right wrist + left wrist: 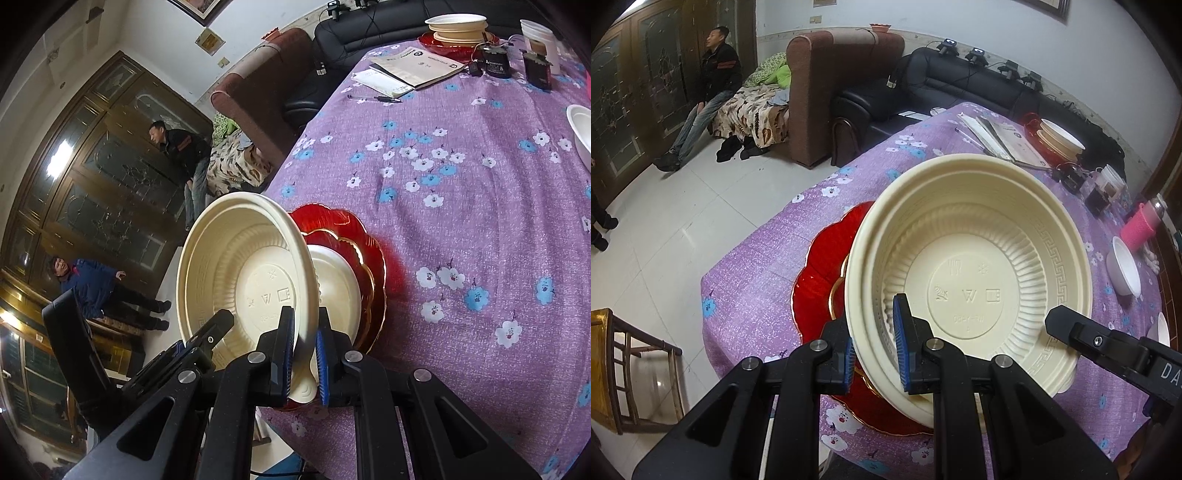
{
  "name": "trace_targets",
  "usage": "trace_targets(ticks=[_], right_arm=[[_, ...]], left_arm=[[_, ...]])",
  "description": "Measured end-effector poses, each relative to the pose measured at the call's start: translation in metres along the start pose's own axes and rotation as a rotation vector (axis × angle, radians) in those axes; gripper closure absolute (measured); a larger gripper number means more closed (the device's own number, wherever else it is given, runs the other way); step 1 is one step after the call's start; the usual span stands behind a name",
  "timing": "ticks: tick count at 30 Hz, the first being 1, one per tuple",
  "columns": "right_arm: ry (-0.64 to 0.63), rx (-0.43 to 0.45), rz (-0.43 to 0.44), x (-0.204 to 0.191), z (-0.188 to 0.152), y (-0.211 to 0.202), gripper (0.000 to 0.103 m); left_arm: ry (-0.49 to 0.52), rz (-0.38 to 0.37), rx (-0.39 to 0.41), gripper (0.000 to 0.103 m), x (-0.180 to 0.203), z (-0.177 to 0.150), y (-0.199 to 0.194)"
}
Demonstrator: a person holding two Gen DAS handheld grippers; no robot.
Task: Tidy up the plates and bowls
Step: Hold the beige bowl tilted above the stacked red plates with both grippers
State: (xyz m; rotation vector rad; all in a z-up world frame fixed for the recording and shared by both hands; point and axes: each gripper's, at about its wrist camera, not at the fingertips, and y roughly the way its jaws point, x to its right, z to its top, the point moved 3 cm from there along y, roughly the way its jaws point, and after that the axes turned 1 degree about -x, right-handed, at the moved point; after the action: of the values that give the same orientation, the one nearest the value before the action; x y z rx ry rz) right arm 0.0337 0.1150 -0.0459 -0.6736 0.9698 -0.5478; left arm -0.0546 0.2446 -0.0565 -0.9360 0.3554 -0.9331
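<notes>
Left gripper [875, 350]: clenched on bowl [971, 269] rim.
Right gripper [304, 360]: clenched on opposite rim.
Advice: keep bowl level, lower onto red plate [820, 269].

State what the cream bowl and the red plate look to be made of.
Cream bowl: seemingly thin moulded plastic or plant-fibre disposable ware, matte, with ribbed walls and embossed base symbols. Red plate: likely glossy glass or hard plastic, translucent with reflections, scalloped gold-edged rim.
</notes>
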Motion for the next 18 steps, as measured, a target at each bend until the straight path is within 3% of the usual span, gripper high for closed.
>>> trace_targets(ticks=[18], right_arm=[[0.004,-0.016,-0.004,-0.001,0.0009,0.0068,0.093]], left_arm=[[-0.004,0.008,-0.01,0.087,-0.0013,0.0013,0.0042]])
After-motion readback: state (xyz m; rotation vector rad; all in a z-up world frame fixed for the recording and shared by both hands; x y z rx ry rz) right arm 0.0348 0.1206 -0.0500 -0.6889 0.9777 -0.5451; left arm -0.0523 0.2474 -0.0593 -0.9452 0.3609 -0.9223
